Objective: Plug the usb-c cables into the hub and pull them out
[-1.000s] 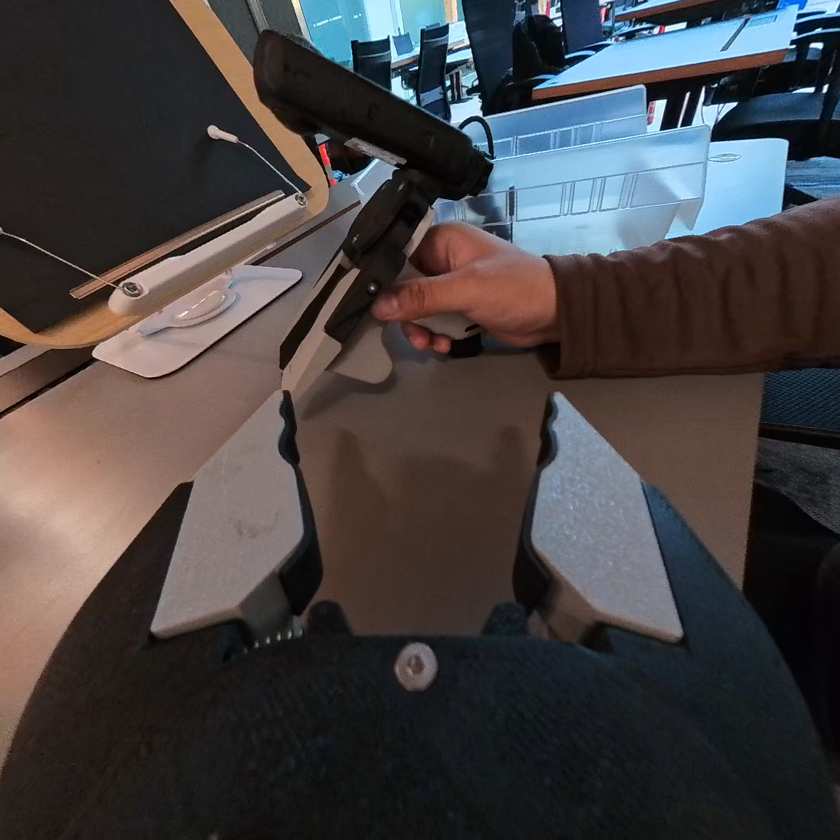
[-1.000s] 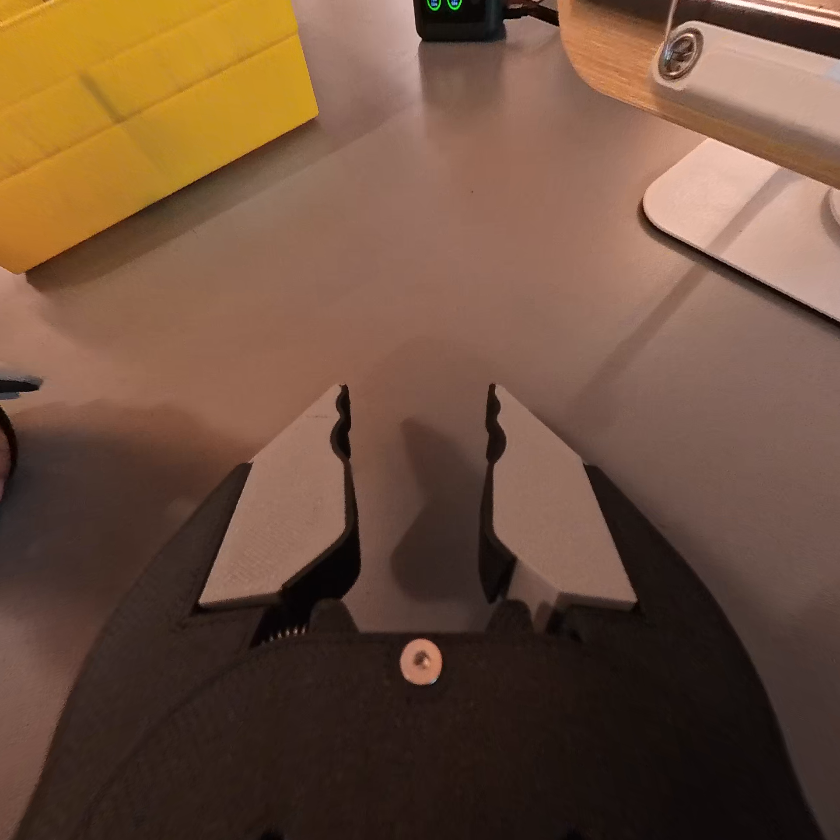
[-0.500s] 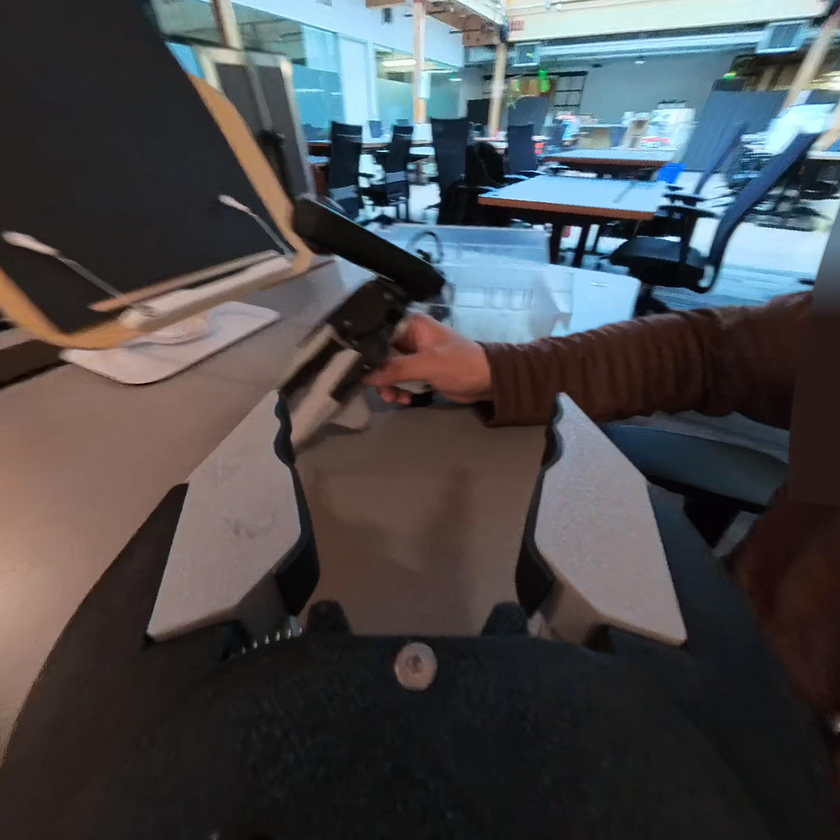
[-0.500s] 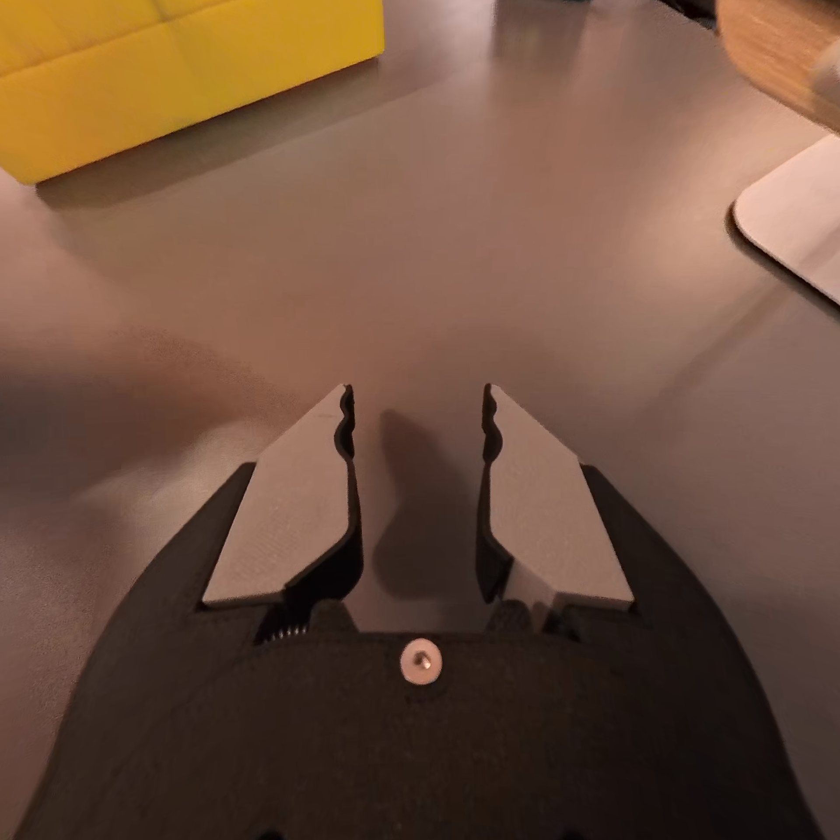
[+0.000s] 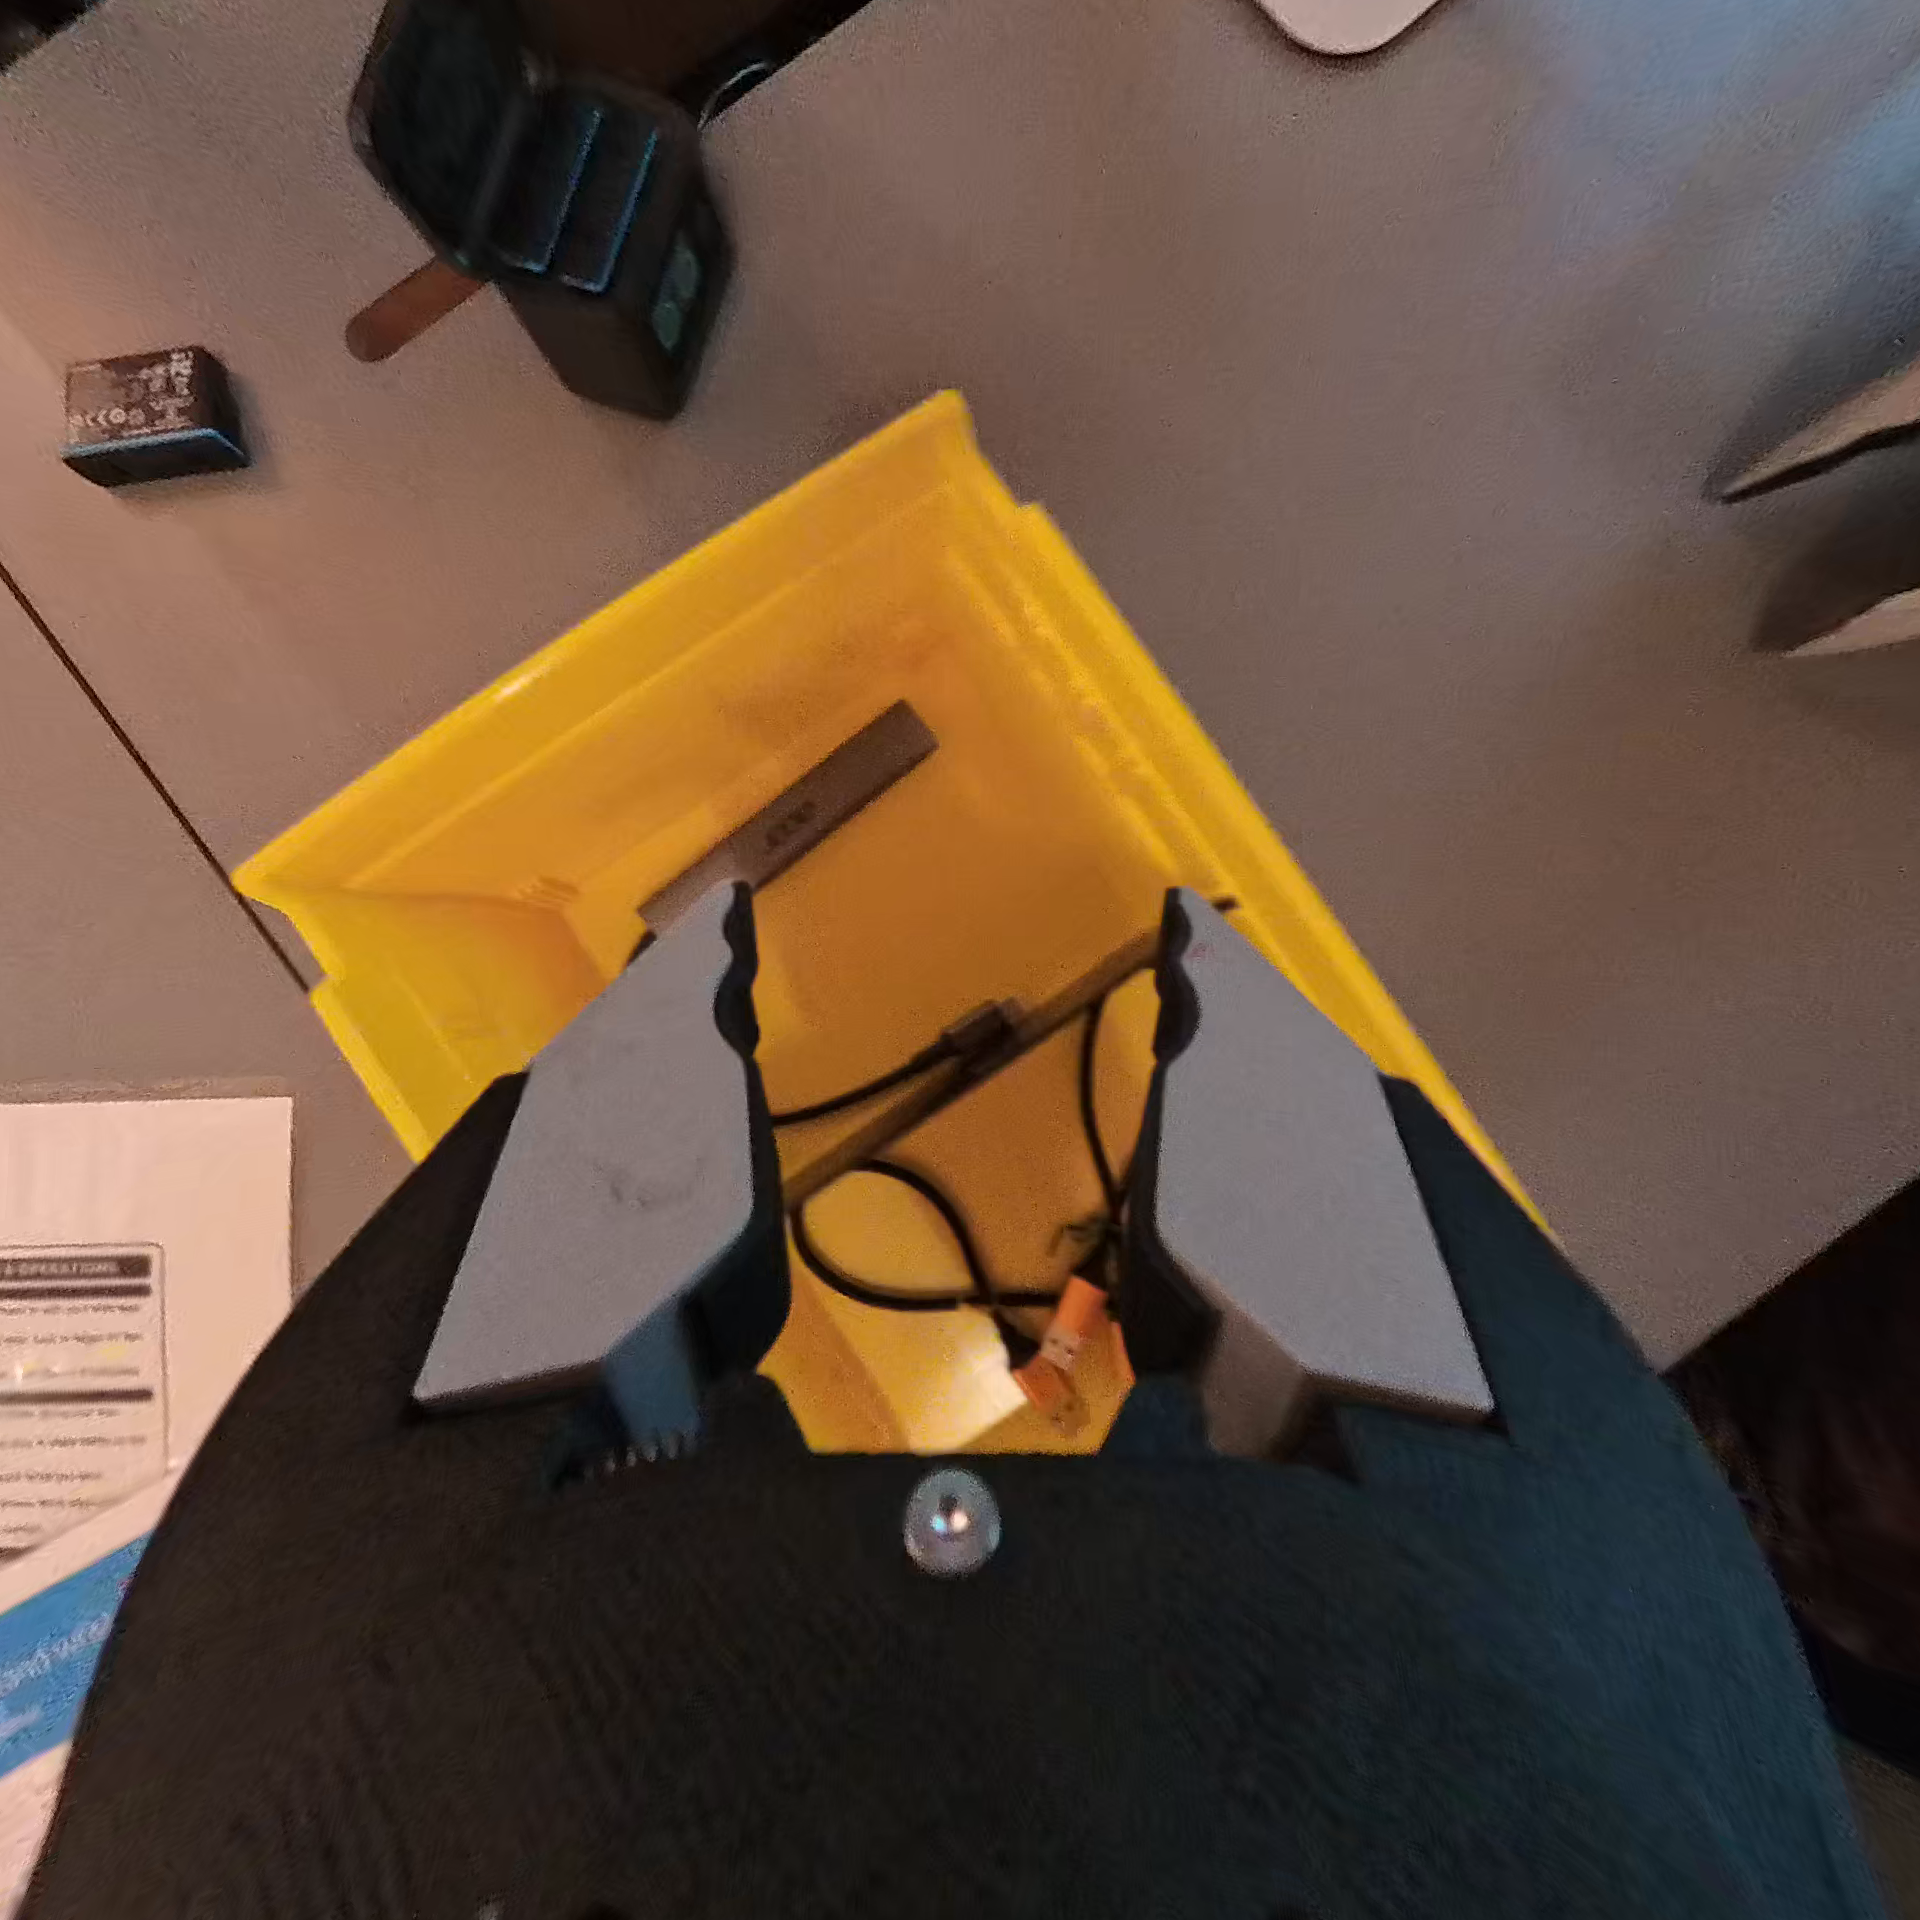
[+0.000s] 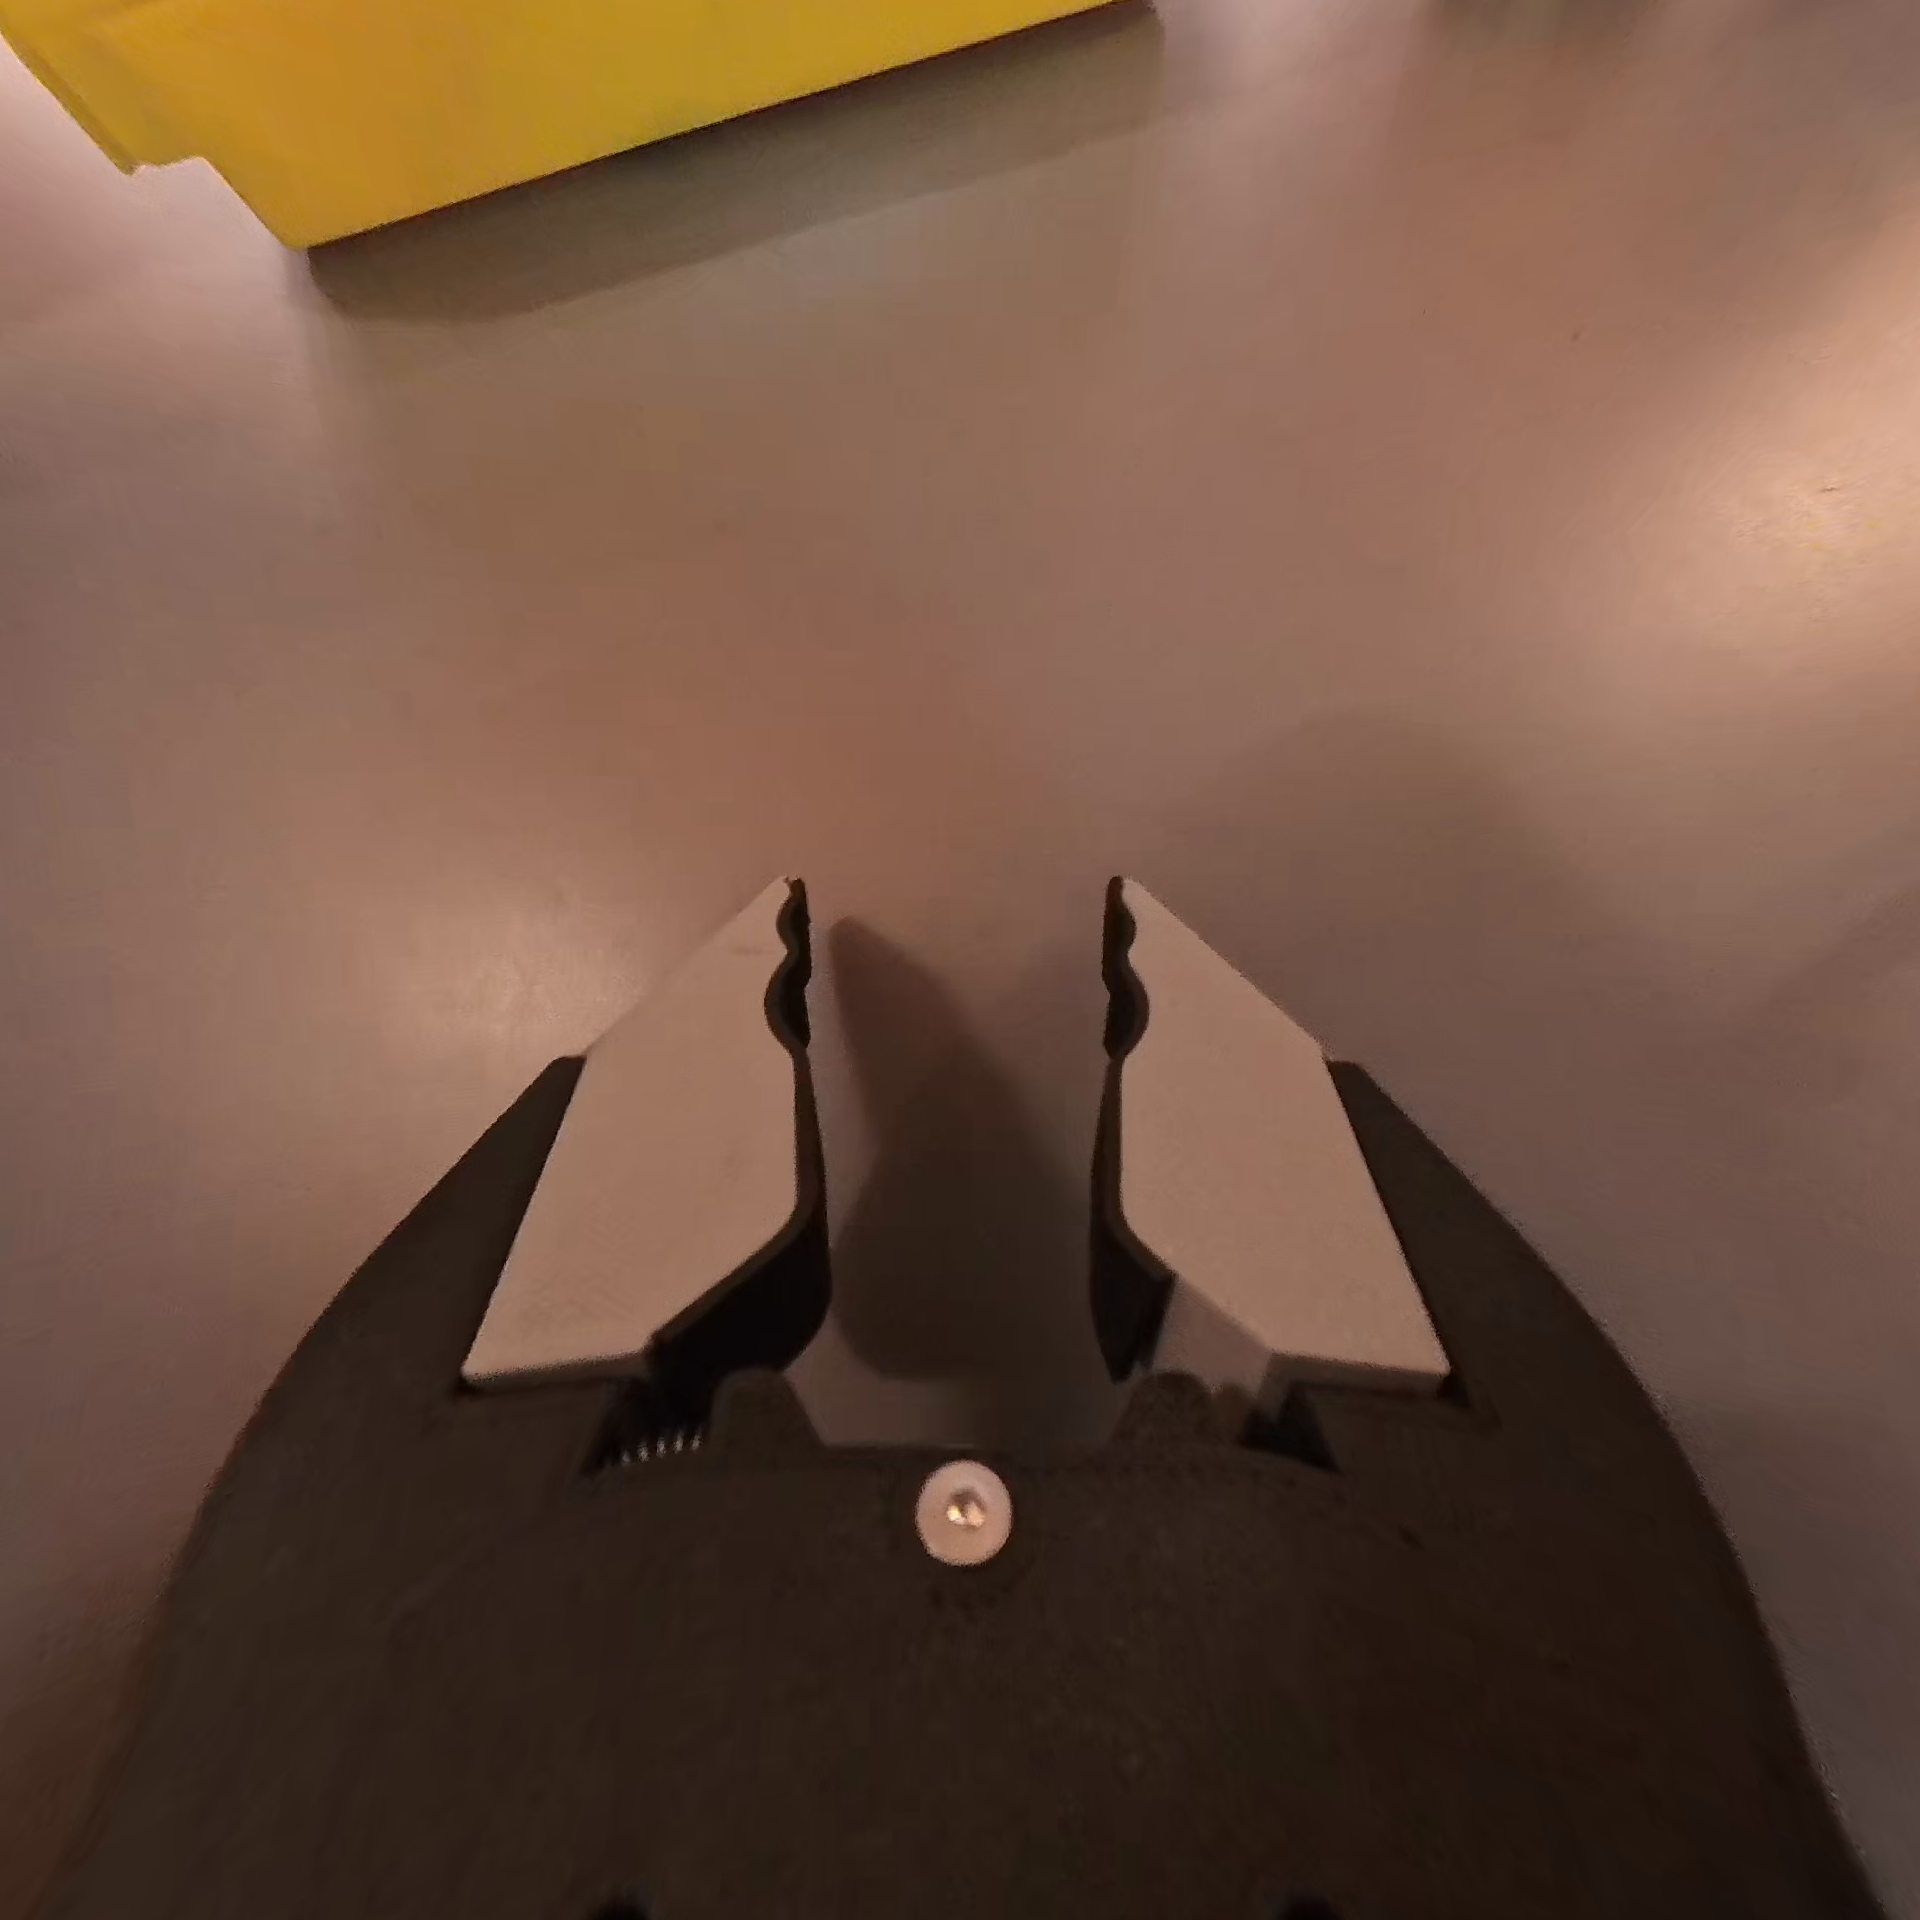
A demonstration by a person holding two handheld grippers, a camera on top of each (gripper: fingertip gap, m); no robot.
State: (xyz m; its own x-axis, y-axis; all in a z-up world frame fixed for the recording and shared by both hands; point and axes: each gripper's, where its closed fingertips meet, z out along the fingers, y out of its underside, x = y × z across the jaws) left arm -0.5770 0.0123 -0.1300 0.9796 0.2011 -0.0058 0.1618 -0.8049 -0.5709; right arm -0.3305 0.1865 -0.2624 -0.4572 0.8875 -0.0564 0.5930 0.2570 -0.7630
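- Cables [image 5: 894, 1226], thin and black, lie looped on the floor of a yellow bin [image 5: 499, 790], seen from almost straight above in the left wrist view.
- One cable ends in an orange plug [image 5: 1070, 1340] toward the 6 o'clock end of the bin, beside a pale patch on the bin floor.
- A slim grey bar that looks like the hub [image 5: 821, 800] rests along the bin wall toward 11 o'clock; its lower end is hidden behind a grey finger.
- A second thin bar with a dark connector on it [image 5: 982, 1029] lies slantwise across the middle of the bin; the blur keeps me from saying whether a cable is plugged into it.
- Left gripper [image 5: 951, 904] hangs over the bin with its fingers spread apart and nothing between them.
- On the grey desk [image 5: 1351, 416] beyond the bin, at 11 o'clock, sit a black box-shaped device [image 5: 582, 229] and, further to 10 o'clock, a small black block [image 5: 151, 416].
- A printed sheet [image 5: 114, 1299] lies at 8 o'clock.
- Right gripper [image 6: 954, 894] is low over bare desk [image 6: 1039, 520], fingers parted and empty, with the bin's yellow side [image 6: 582, 94] at 11 o'clock, well apart from it.
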